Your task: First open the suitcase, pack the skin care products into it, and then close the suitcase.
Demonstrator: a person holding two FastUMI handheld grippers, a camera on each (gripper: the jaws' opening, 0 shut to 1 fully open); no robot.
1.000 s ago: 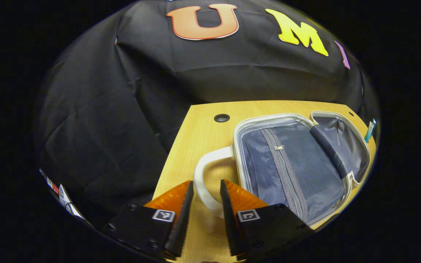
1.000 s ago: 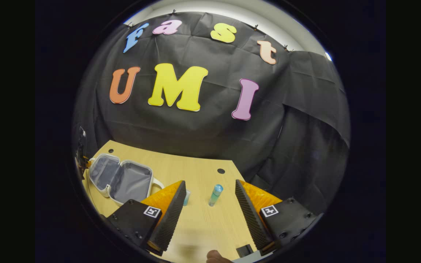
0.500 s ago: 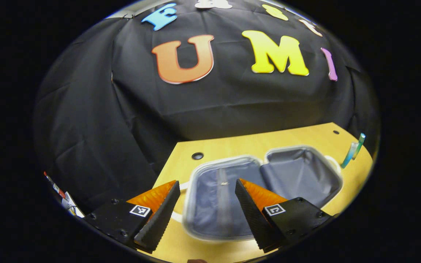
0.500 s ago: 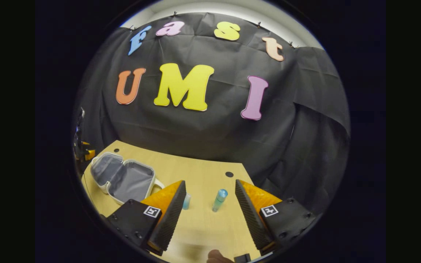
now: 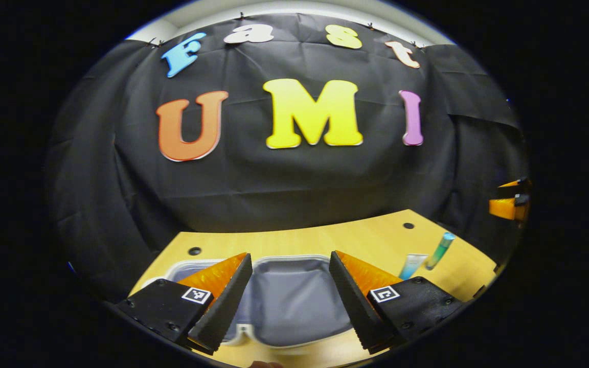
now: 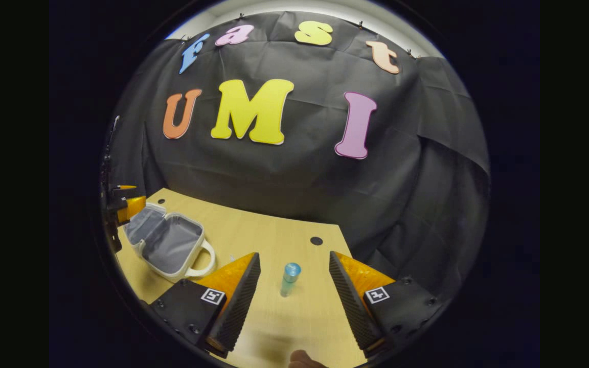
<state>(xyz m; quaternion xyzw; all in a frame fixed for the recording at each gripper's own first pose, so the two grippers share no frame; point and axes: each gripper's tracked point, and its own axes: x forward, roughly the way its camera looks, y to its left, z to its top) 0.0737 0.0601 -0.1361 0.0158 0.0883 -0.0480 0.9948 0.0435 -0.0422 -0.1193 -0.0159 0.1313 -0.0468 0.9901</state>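
Since a second ago the left gripper (image 5: 290, 301) has let go of the suitcase's white handle and risen; in the left gripper view it hovers wide open, empty, above the open suitcase (image 5: 294, 299). In the right gripper view, the right gripper (image 6: 294, 301), open and empty, frames an upright teal bottle (image 6: 290, 278) on the table (image 6: 269, 235). Packing begins; next, I judge, comes closing on that bottle.

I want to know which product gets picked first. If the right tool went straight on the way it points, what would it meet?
Most likely the blue-capped bottle, standing upright on the wooden table and centred between the right tool fingers, which are spread wide. Depth is uncertain, but nothing seems to lie before it.
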